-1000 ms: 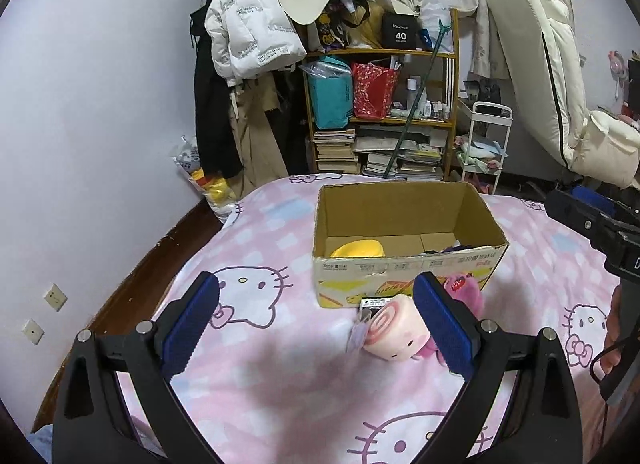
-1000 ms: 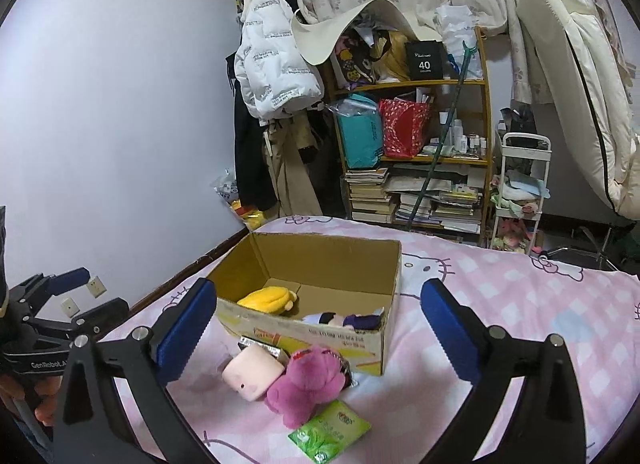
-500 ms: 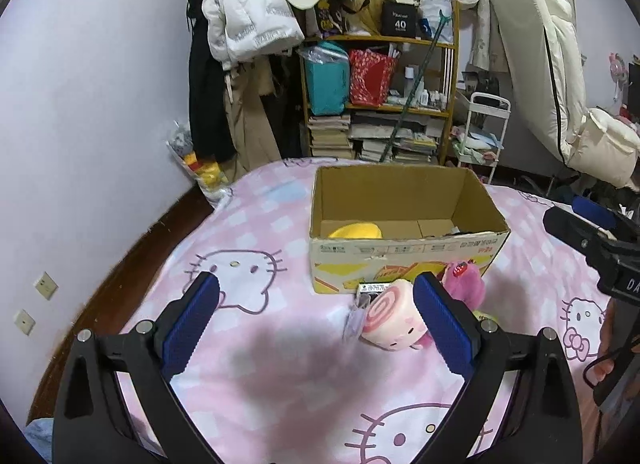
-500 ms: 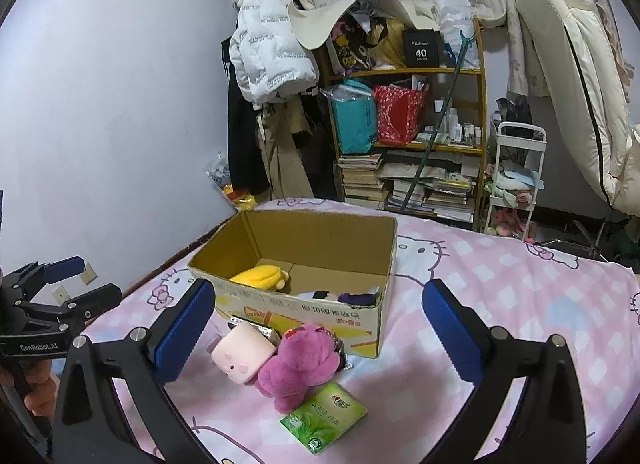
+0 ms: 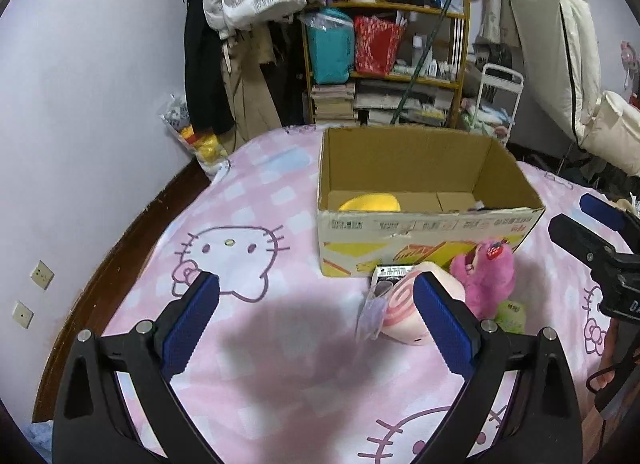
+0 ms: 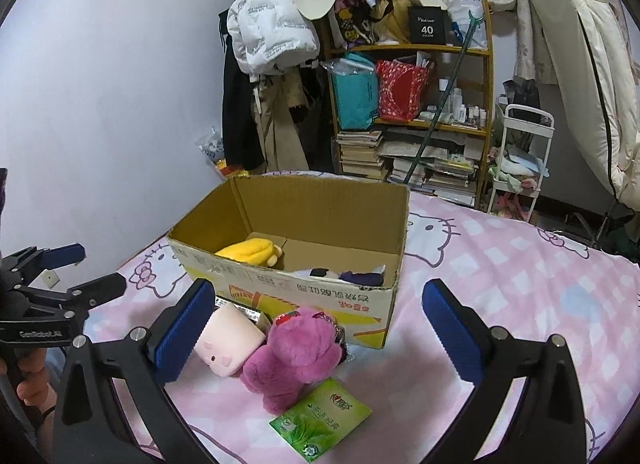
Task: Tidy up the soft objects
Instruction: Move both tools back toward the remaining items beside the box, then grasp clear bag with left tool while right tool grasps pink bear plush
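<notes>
Crowding the cardboard box (image 6: 304, 296): pink bear (image 6: 298, 348), tissue packet (image 6: 320, 420).

We see a pink Hello Kitty bedspread (image 6: 520, 264) carrying a cardboard box (image 6: 304, 292); before it lie a pink roll plush (image 6: 230, 338), magenta bear (image 6: 298, 352) and green packet (image 6: 320, 420).

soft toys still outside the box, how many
2: the pink roll plush and the magenta bear, touching, on the bed before the cardboard box. Others may hide behind them.

left gripper (image 5: 316, 320) open, right gripper (image 6: 320, 330) open
</notes>
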### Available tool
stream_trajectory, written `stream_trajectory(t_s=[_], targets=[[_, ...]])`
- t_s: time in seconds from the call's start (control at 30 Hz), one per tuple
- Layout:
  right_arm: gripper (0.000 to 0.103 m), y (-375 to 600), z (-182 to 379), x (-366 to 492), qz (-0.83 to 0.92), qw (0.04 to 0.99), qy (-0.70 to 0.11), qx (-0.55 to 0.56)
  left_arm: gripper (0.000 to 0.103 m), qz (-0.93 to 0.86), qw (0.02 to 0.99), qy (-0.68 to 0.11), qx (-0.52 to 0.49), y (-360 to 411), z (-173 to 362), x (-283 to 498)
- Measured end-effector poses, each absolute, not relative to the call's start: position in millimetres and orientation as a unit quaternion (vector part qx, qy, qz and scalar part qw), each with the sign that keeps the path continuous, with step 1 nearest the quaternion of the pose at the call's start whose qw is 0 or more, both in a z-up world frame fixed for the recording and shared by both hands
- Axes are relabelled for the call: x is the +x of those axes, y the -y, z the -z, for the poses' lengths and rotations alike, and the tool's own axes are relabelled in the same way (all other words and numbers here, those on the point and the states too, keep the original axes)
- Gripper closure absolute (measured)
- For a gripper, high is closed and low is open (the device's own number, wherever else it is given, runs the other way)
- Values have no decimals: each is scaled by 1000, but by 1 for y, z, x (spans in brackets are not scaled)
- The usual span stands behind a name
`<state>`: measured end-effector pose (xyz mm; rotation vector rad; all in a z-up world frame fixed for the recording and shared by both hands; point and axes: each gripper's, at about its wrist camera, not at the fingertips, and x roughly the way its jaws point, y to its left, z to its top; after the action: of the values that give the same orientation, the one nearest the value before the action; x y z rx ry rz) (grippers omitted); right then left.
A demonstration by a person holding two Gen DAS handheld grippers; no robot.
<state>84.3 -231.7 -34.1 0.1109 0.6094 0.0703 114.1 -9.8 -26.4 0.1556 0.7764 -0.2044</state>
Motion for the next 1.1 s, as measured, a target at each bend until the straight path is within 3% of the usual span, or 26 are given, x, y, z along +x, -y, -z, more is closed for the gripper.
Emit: stream_trajectory(t_s=[0.8,1.1], targets=[[0,235,76,115,-41,929,-364,63,7,112,871,-458,136,47,88,152],[0,227,91,122,-44,919,-389,43,7,106,864,-483,96,40,95,163]])
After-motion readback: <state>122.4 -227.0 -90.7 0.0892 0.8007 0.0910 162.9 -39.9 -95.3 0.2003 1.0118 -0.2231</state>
